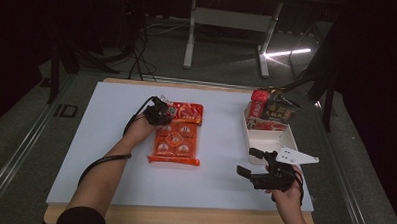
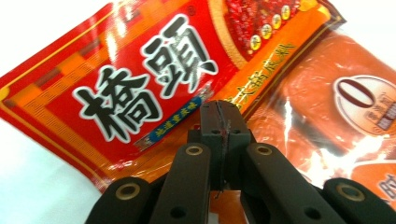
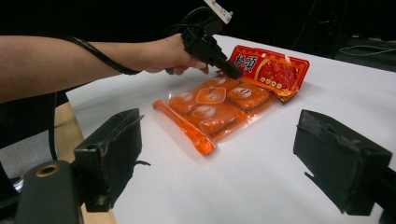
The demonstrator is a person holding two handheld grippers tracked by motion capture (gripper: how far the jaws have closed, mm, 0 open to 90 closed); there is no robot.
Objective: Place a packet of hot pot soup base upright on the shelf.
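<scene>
A red foil packet (image 1: 189, 111) with large black characters lies on the white tabletop, overlapping the far end of a clear packet of several orange blocks (image 1: 175, 141). My left gripper (image 1: 167, 113) is shut on the red packet's near edge (image 2: 154, 79), its jaws pressed together (image 2: 219, 109) where the red packet meets the orange packet (image 2: 336, 116). In the right gripper view the red packet (image 3: 273, 70) tilts up where the left gripper (image 3: 233, 72) holds it, above the orange packet (image 3: 210, 109). My right gripper (image 1: 246, 161) hovers open at the near right with nothing between its jaws (image 3: 229, 154).
A white box (image 1: 280, 140) stands at the right, its far end stuffed with red and dark snack packets (image 1: 271, 112). The white sheet (image 1: 109, 164) covers a wooden table whose front edge runs along the bottom. Desk legs stand on the dark floor beyond.
</scene>
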